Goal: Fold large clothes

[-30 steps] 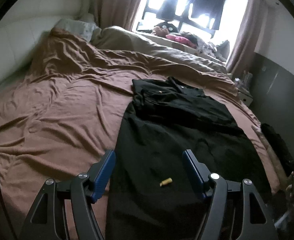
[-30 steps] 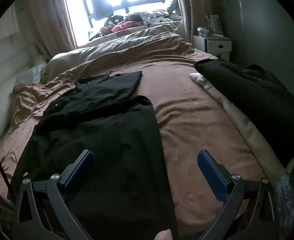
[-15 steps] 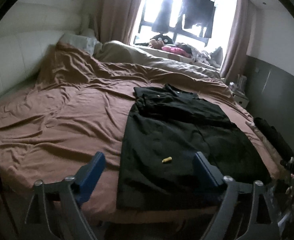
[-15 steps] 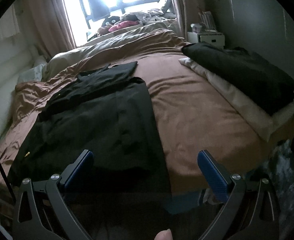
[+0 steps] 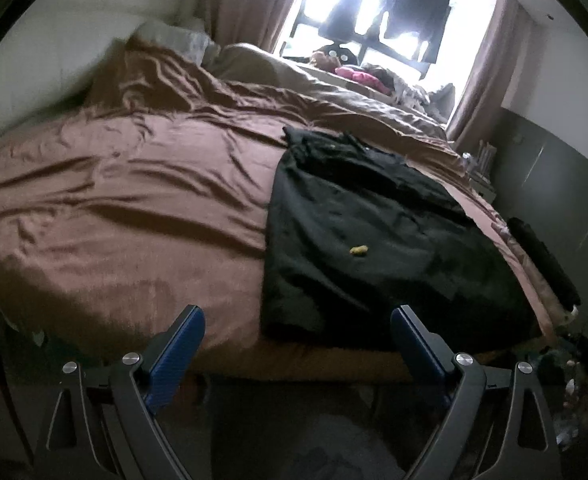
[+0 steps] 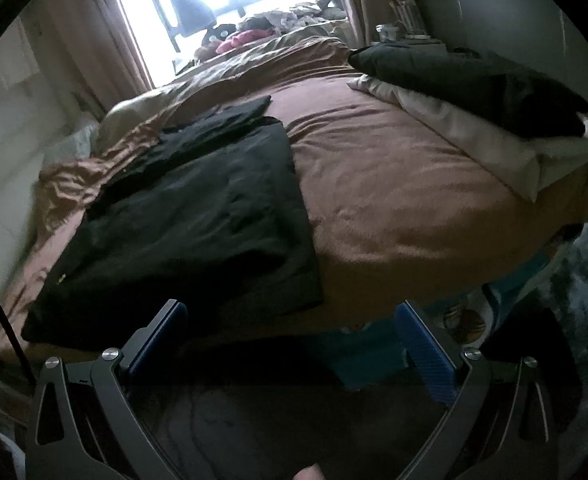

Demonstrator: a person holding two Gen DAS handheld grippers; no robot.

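Observation:
A large black garment [image 5: 374, 240] lies spread flat on the brown bed [image 5: 133, 208], its sleeves folded in near the collar end; a small yellow tag [image 5: 358, 249] sits on it. The same black garment [image 6: 197, 216] fills the left half of the right wrist view. My left gripper [image 5: 297, 322] hangs open off the bed's near edge, below the garment's hem, with nothing between its blue pads [image 5: 177, 352]. My right gripper [image 6: 289, 316] is also open and empty, just short of the hem's right corner.
A stack of a black and a white folded cloth [image 6: 478, 96] lies at the bed's right edge. Beige duvet and pillows [image 5: 277, 68] lie by the bright window. A nightstand [image 6: 402, 36] stands at the far right. Clutter covers the floor [image 6: 534, 320] beside the bed.
Both grippers have drawn back from over the garment and sunk below the bed's near edge. The left jaws have spread wider. The garment lies unmoved.

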